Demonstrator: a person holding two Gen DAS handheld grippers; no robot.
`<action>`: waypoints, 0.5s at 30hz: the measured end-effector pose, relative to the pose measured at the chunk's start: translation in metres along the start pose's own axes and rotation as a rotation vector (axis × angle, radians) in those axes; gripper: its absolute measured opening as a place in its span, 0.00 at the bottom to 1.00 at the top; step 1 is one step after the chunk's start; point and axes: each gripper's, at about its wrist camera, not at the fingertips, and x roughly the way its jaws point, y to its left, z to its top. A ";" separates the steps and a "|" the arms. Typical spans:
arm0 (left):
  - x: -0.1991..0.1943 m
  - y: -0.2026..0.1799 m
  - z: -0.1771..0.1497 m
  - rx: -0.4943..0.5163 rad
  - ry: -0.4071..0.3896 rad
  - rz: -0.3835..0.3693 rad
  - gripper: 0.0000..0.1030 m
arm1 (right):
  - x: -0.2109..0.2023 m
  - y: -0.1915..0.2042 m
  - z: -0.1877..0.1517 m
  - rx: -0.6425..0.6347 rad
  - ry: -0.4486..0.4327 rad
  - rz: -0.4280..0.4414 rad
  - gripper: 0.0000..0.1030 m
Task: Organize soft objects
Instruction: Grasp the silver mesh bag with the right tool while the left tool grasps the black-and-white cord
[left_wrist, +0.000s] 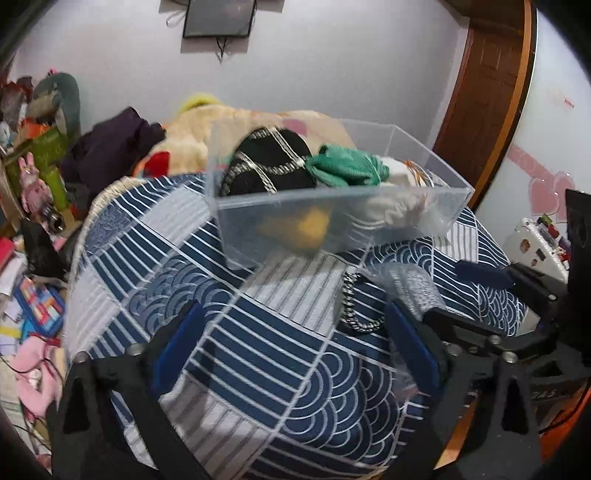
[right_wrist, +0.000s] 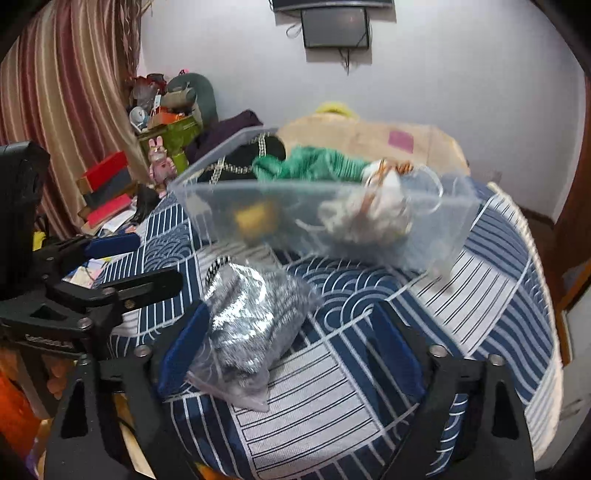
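A clear plastic bin (left_wrist: 436, 206) (right_wrist: 295, 210) stands on the blue patterned bed cover. It holds a black item with silver trim (left_wrist: 269, 162), a green cloth (left_wrist: 347, 168) (right_wrist: 314, 166), a white bundle (right_wrist: 373, 214) and a yellow item (left_wrist: 299, 229). A grey soft item in a clear bag (right_wrist: 247, 321) (left_wrist: 410, 288) lies on the cover in front of the bin. My right gripper (right_wrist: 291, 350) is open, its left finger beside the bag. My left gripper (left_wrist: 295, 350) is open and empty, to the left of the bag.
A beige blanket (left_wrist: 207, 136) and a dark garment (left_wrist: 110, 147) lie behind the bin. Cluttered shelves and toys (left_wrist: 33, 177) stand left of the bed. A striped curtain (right_wrist: 62, 110) hangs at left, a wooden door (left_wrist: 487, 92) at right.
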 end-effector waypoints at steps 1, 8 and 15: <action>0.004 -0.001 -0.001 0.001 0.015 -0.015 0.79 | 0.002 0.000 -0.002 0.007 0.009 0.013 0.69; 0.026 -0.011 -0.004 0.016 0.062 -0.053 0.50 | 0.006 -0.004 -0.012 0.044 0.022 0.127 0.31; 0.029 -0.015 -0.005 0.010 0.061 -0.081 0.34 | -0.013 -0.014 -0.019 0.053 -0.032 0.042 0.17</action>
